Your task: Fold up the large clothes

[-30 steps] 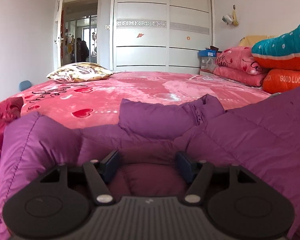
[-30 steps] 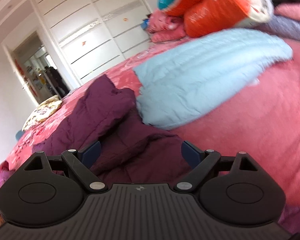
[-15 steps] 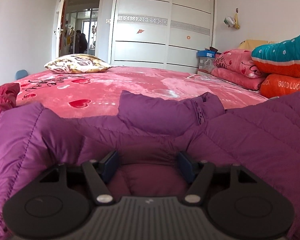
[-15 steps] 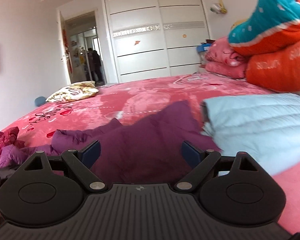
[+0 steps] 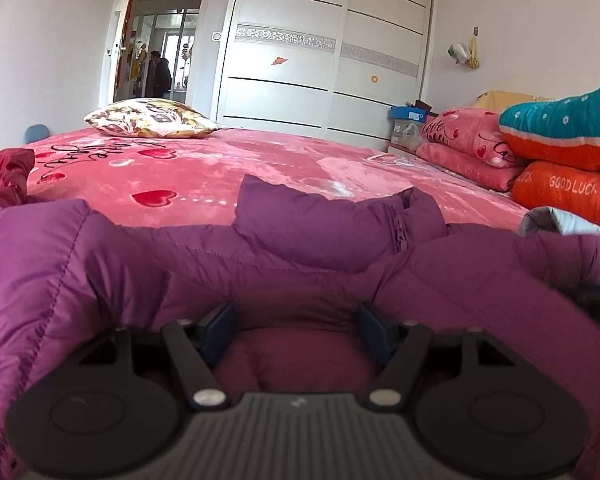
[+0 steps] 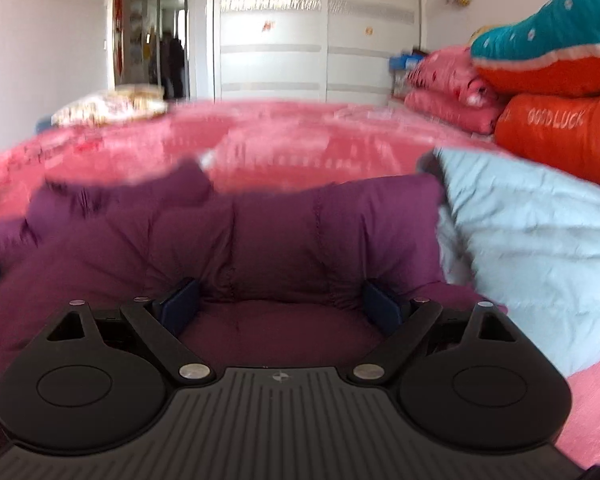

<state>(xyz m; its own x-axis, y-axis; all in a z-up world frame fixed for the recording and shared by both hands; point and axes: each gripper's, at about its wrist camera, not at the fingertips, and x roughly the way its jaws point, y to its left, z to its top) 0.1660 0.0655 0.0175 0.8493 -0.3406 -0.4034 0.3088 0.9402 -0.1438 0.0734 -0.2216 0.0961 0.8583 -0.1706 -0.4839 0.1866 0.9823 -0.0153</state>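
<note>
A purple quilted down jacket [image 5: 308, 248] lies on the pink bed, collar pointing away from me. My left gripper [image 5: 298, 328] is open, its blue pads [image 5: 216, 328] set wide apart with a bulge of the purple fabric between them. In the right wrist view the same jacket [image 6: 300, 236] fills the middle. My right gripper [image 6: 278, 308] is open too, pads wide apart around a fold of purple fabric. That view is blurred.
A pink heart-print bedspread [image 5: 204, 168] covers the bed. A light blue down jacket [image 6: 532, 248] lies right of the purple one. Stacked orange, teal and pink quilts [image 5: 560, 160] stand at the right. A patterned pillow [image 5: 152, 120] and a red garment [image 5: 4, 176] lie at the left.
My right gripper swung from a tilted view over the bed down to the jacket's edge, level with the bed. My left gripper stayed at the jacket, open throughout.
</note>
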